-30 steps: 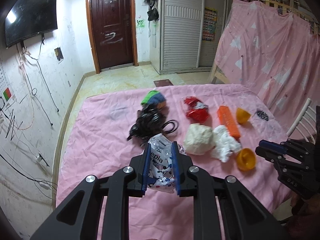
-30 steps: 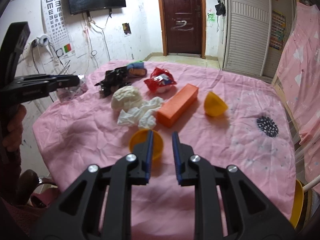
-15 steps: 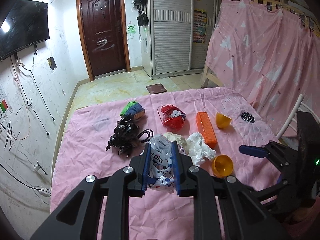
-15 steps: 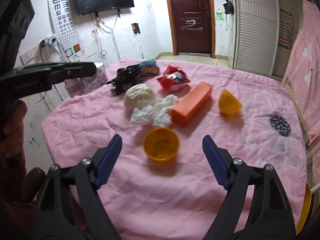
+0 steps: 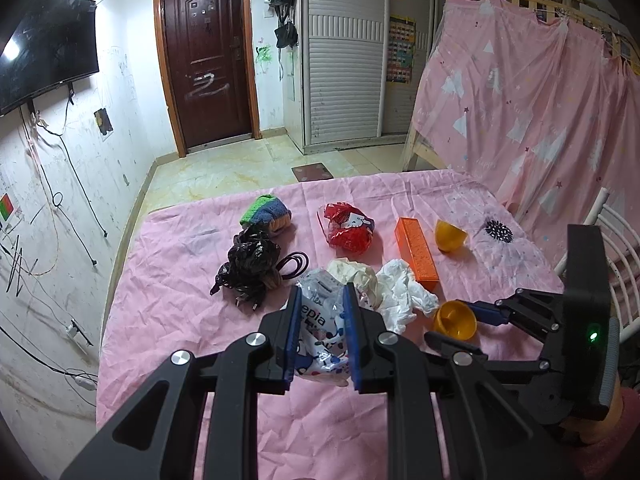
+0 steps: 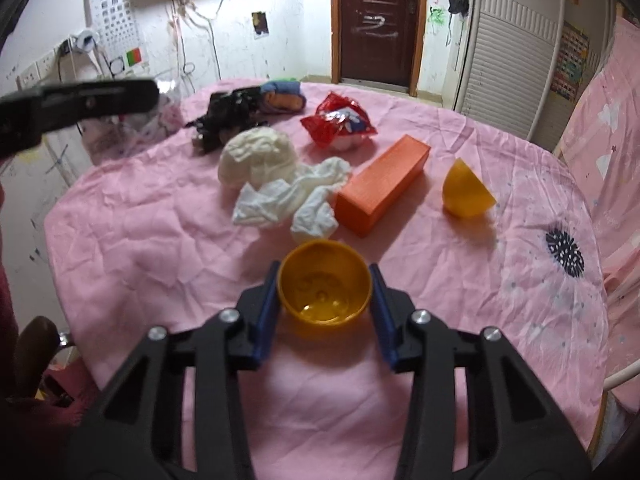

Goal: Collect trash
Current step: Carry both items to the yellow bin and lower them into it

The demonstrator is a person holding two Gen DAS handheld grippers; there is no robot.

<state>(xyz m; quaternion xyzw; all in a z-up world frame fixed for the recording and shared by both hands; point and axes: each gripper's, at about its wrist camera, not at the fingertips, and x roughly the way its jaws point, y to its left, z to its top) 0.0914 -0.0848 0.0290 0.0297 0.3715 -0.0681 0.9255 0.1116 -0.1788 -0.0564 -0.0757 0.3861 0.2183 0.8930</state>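
Observation:
My left gripper (image 5: 322, 292) is shut on a white printed wrapper (image 5: 320, 340), held just above the pink table cover (image 5: 168, 320). In the right wrist view, my right gripper (image 6: 324, 268) has its jaws closing around a yellow-orange cup (image 6: 324, 292) that stands upright on the cover, and both blue pads touch its sides. The left wrist view shows the same cup (image 5: 454, 318) between the right gripper's fingers. Beyond it lie crumpled white tissue (image 6: 296, 200), a cream paper ball (image 6: 256, 158), an orange box (image 6: 380, 184) and a red wrapper (image 6: 340, 120).
A black bag with a cable (image 5: 250, 266), a striped cloth (image 5: 264, 210) and a second yellow-orange cup half (image 5: 450, 236) lie farther back. A white chair (image 5: 616, 248) stands at the right edge. The table's left edge drops to the floor by a wall with cables.
My right gripper opened wide, sank toward the yellow-orange cup and closed around it. The left gripper kept its hold on the wrapper and drifted slightly.

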